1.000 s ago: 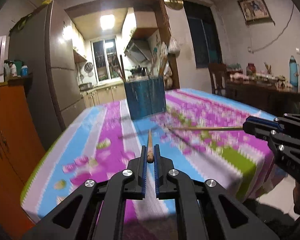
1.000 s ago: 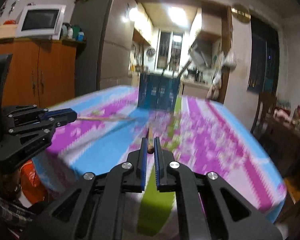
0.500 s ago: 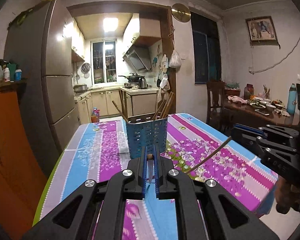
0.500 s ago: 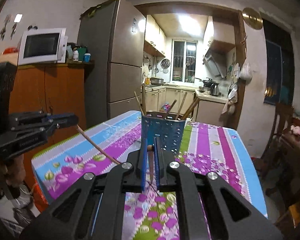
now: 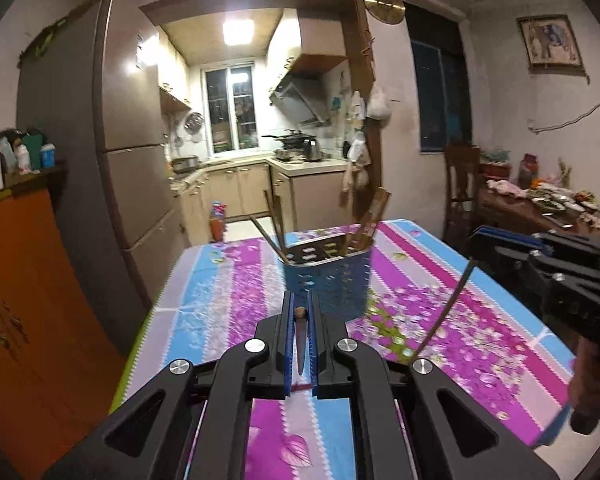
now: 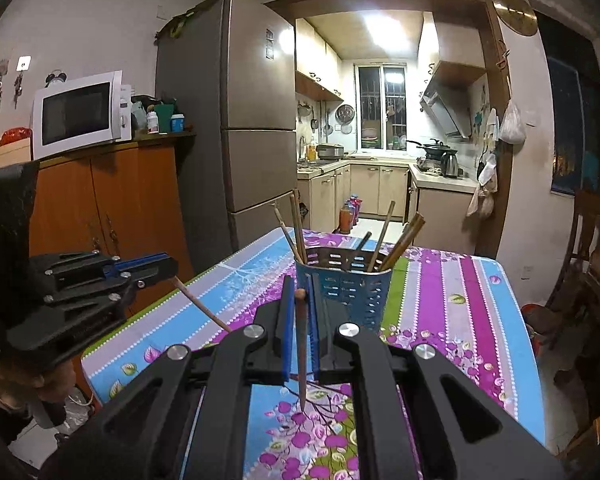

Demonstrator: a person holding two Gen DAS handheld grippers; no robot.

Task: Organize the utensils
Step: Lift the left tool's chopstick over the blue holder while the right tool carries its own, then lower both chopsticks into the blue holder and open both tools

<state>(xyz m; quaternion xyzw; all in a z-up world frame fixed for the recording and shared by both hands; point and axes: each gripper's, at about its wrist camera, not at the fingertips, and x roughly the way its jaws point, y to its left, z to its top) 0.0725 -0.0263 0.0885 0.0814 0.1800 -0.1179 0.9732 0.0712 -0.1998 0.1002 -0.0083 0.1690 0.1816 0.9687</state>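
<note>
A blue perforated utensil holder (image 5: 332, 280) (image 6: 344, 284) stands on the striped floral tablecloth (image 5: 228, 292) with several brown chopsticks (image 6: 298, 220) leaning in it. My left gripper (image 5: 300, 300) is shut on a brown chopstick (image 5: 300, 340) whose thin end points down, just short of the holder. My right gripper (image 6: 300, 286) is likewise shut on a second chopstick (image 6: 302, 344), hanging tip-down before the holder. In each view the other gripper shows at the side: the right gripper (image 5: 480, 236) with its chopstick (image 5: 448, 308), and the left gripper (image 6: 170, 267) with its chopstick (image 6: 200, 304).
An orange cabinet (image 6: 112, 208) with a microwave (image 6: 80, 114) and a tall fridge (image 6: 256, 120) stand left of the table. A wooden chair (image 5: 460, 188) and a side table with dishes (image 5: 540, 204) are at the right. The kitchen doorway lies beyond.
Both grippers have risen above the table with their chopsticks. The chopsticks swung from nearly level to hanging tip-down. The holder now sits lower in view, its opening visible.
</note>
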